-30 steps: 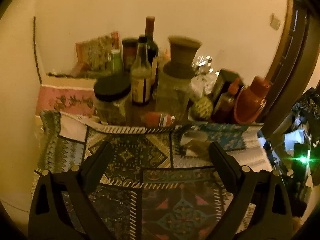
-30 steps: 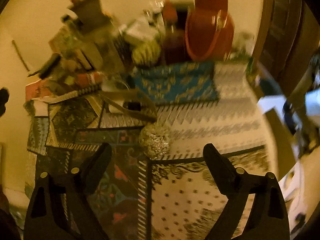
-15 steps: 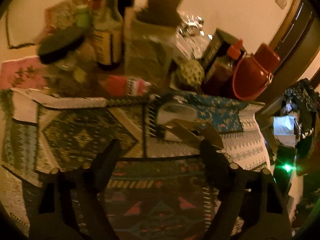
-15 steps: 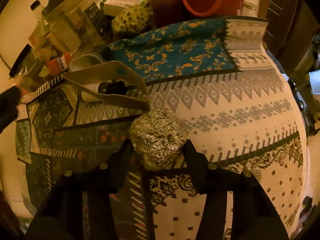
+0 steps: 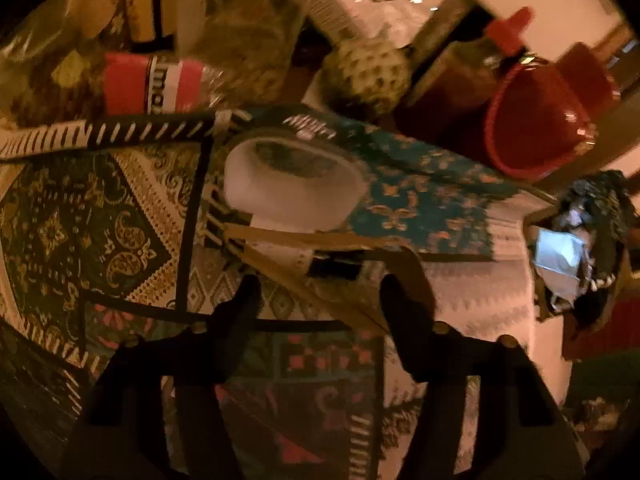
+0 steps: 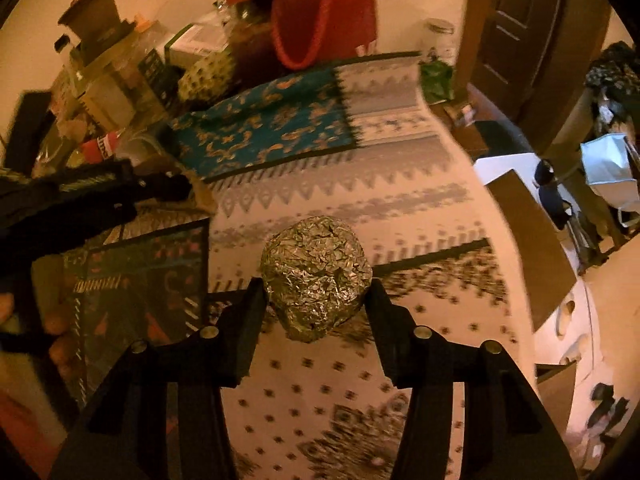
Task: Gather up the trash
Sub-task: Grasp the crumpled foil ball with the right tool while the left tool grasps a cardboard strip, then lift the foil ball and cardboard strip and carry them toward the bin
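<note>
Right gripper [image 6: 316,300] clamping foil ball [image 6: 316,276], lifting clear of patterned cloth [image 6: 400,208]. Left gripper [image 5: 320,300] closing, jaws apart, straddling cardboard scrap [image 5: 320,276] near paper cup [image 5: 292,196]. Next: pinching cardboard.

R gripper [image 6: 316,292] clamped on crumpled foil ball [image 6: 316,276], above patterned tablecloth [image 6: 400,208]; red jug [image 6: 324,12] & jars at back, L gripper [image 6: 92,196] at left edge.
</note>
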The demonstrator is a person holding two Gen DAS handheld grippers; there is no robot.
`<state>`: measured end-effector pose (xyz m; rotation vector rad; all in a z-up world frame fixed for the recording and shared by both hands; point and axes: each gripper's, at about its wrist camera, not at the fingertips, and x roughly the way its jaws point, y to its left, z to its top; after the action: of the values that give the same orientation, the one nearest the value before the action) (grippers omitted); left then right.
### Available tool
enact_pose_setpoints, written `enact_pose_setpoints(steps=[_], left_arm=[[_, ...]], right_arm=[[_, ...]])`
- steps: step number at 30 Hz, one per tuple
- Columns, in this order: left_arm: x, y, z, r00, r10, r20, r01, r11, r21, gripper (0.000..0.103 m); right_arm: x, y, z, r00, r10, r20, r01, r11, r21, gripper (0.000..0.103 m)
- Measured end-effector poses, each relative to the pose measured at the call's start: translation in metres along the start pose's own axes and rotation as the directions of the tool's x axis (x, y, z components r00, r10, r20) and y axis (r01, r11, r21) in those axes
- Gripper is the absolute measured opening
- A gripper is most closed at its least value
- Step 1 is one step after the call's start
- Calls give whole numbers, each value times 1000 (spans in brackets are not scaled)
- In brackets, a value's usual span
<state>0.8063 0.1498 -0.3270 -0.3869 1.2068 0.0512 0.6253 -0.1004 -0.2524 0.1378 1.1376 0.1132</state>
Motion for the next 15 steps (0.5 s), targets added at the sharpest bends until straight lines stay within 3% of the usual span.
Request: enact_pose_setpoints(steps=[2,4,5,6,15], left_arm=[[9,1,-2,1000,16,-21,-16,1000,-9,37],[6,-2,-4,999,40,14,-41,999,13,22],[7,-3,-5,999,46,8,-47,998,34,8],[7,-4,-7,999,52,7,-52,998,47,4],[-40,-12,-20,994,24,108,-38,991,128,0]], right_arm=[[-2,0,1,1000,0,10,0,1000,10,47],[-5,1,1,1000,-5,20,5,1000,10,47],[-5,3,1,1000,-8,25,8,1000,9,47],[-6,4,2,1000,-8,29,7,1000,7,47],[-26,8,2,997,32,73,-31,999,-15,47]])
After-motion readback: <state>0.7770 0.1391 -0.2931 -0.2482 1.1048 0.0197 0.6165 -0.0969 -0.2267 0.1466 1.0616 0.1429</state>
